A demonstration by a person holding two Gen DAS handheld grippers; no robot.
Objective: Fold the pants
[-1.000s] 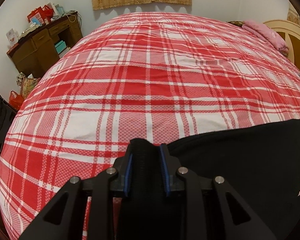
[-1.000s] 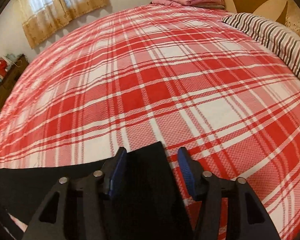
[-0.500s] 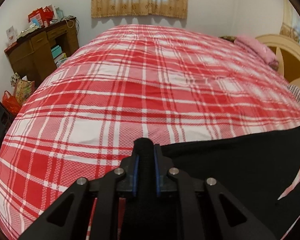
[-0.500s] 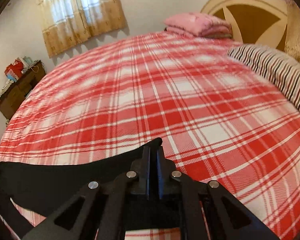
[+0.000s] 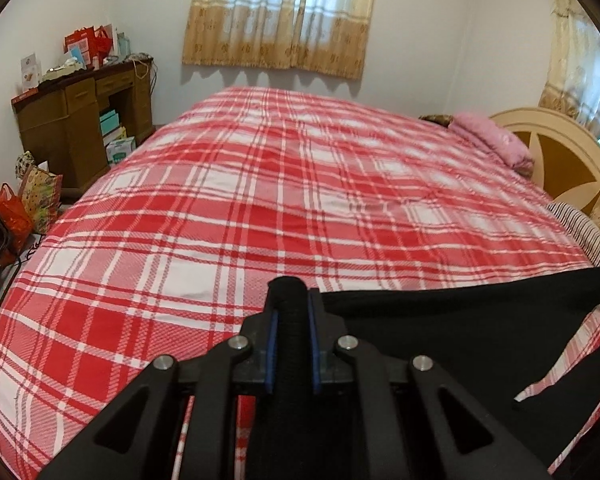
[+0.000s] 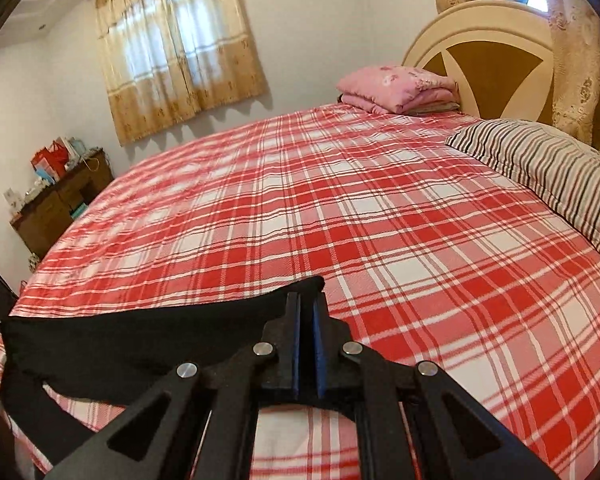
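The black pants [image 5: 452, 328] hang stretched between my two grippers above the red plaid bed [image 5: 260, 208]. My left gripper [image 5: 292, 308] is shut on a thick bunched edge of the pants, and the cloth runs off to the right. My right gripper [image 6: 306, 308] is shut on a thin corner of the pants [image 6: 140, 336], and the cloth runs off to the left. Both ends are lifted off the bed; the lower part of the pants is hidden below the grippers.
A striped pillow [image 6: 548, 168] and a folded pink blanket [image 6: 400, 88] lie by the headboard [image 6: 488, 56] on the right. A wooden desk [image 5: 80, 120] with boxes and bags [image 5: 24, 208] stands left of the bed. Curtained window [image 5: 280, 16] at the far wall.
My right gripper closed on the pants corner. Both grippers rose and tilted up, lifting the pants off the bed, so more of the room shows.
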